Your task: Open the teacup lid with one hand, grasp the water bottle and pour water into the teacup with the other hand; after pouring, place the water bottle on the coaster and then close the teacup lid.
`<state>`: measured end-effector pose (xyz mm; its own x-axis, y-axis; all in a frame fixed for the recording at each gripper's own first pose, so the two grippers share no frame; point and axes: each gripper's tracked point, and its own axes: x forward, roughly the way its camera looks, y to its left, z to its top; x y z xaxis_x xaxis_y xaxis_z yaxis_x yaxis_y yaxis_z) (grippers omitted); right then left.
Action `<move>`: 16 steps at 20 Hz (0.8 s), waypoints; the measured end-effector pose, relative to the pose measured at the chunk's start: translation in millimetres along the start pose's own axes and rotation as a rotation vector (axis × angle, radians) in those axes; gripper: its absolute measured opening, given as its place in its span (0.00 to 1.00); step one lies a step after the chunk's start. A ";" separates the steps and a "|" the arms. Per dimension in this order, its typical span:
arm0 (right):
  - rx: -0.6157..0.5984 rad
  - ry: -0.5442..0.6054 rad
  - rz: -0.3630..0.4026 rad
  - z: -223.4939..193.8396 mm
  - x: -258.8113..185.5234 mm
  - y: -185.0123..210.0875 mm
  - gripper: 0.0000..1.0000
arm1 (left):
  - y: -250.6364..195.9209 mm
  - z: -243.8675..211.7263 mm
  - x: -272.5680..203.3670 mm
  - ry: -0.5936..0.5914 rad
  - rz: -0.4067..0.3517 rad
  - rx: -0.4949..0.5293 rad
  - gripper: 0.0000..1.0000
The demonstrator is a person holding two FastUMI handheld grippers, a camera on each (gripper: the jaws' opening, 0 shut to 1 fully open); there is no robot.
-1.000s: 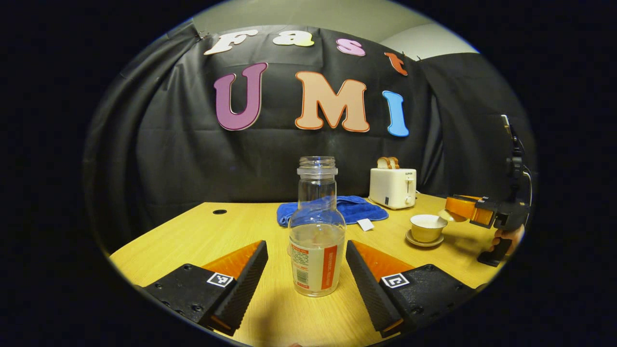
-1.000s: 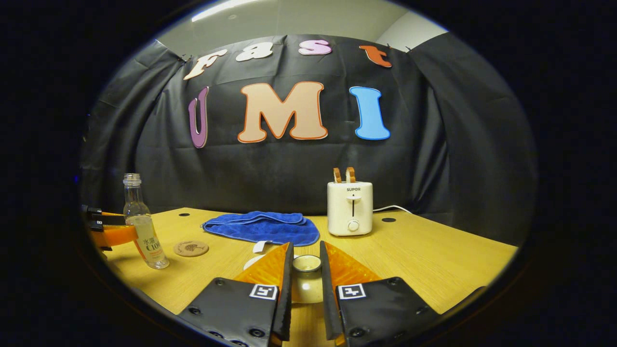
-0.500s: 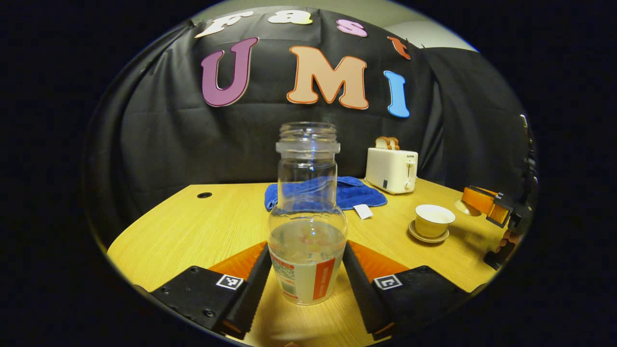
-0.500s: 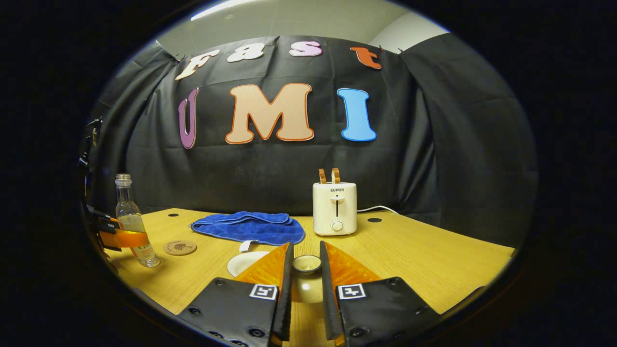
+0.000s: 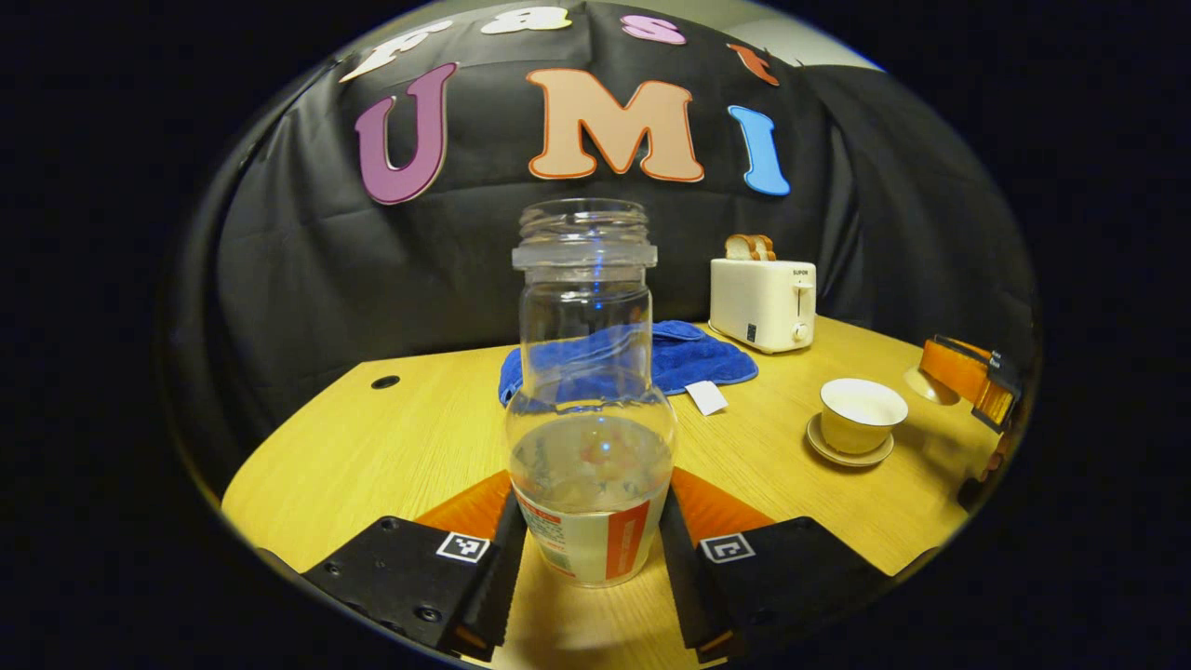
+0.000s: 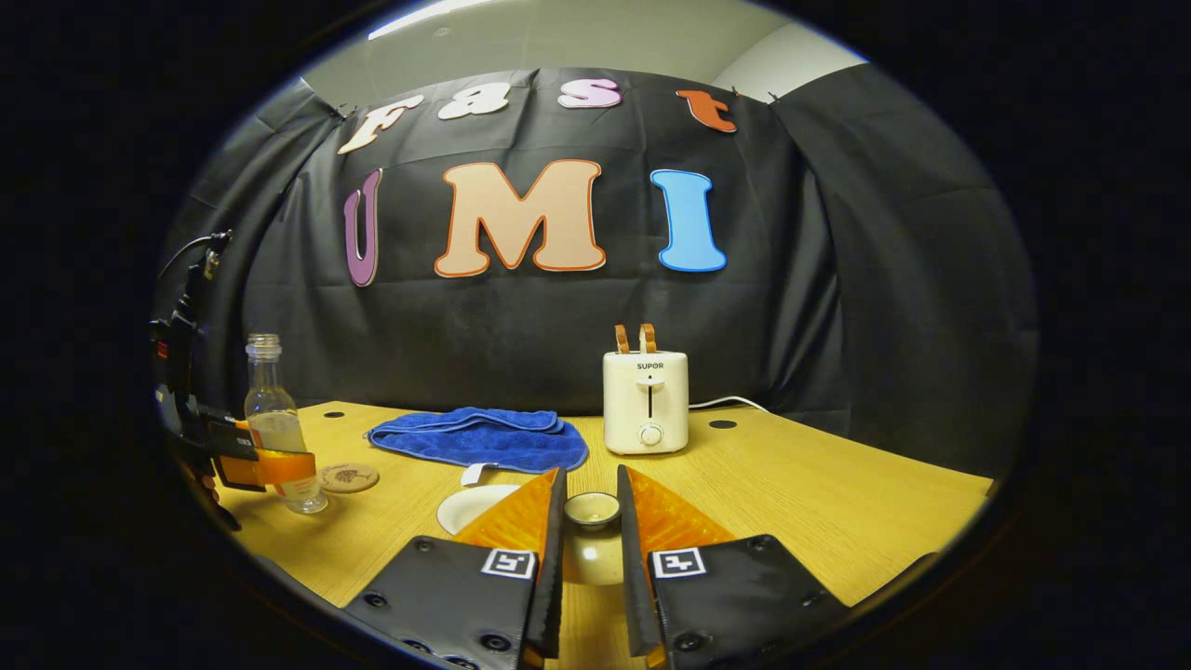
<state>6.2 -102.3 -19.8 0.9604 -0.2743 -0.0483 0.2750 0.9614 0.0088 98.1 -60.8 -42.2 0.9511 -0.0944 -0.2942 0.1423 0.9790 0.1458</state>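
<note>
Left gripper view: the left gripper [image 5: 590, 558] has closed in on the water bottle [image 5: 590, 419], both fingers now pressed against its labelled lower body; a second earlier the fingers stood wide apart with the bottle farther ahead between them. The bottle is upright, uncapped and partly filled, its base at or just above the wooden table [image 5: 409, 437] (contact cannot be told). The open teacup [image 5: 862, 415] sits on its saucer [image 5: 845, 454] to the right, and the right gripper [image 5: 968, 377] shows at the far right edge, nearer that edge than it was before.

Right gripper view: the right gripper [image 6: 590, 558] is clamped on the knob of the teacup lid [image 6: 592, 540], holding it clear of the cup; this grip is unchanged from the earlier frames. The cup's rim [image 6: 476, 506] peeks out left of the fingers. At far left the left gripper [image 6: 265, 465] clasps the bottle [image 6: 275, 428], which stands just beside the round coaster [image 6: 348, 477] (closer to it than half a second ago).

Background, unmoved: blue towel [image 6: 479, 437], white toaster [image 6: 646, 401] holding bread slices.
</note>
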 end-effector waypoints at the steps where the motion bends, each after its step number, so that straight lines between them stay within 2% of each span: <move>1: 0.000 0.000 0.000 -0.2 0.3 -0.2 0.30 | 2.1 4.4 1.8 0.001 0.013 0.041 0.66; 9: -0.002 0.000 -0.034 0.2 1.3 -30.2 0.31 | 2.4 43.4 20.3 0.000 0.121 0.528 0.66; 13: -0.001 -0.001 -0.050 2.3 1.7 -52.2 0.31 | -27.4 40.9 34.9 0.001 0.088 0.797 0.66; 16: -0.003 -0.002 -0.080 1.9 0.4 -69.0 0.31 | -47.0 32.3 41.6 0.009 0.050 0.935 0.64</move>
<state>-12.3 -168.9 -18.6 0.9356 -0.3501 -0.0464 0.3505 0.9365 0.0023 139.8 -116.5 -30.7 0.9603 -0.0507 -0.2742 0.2681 0.4384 0.8579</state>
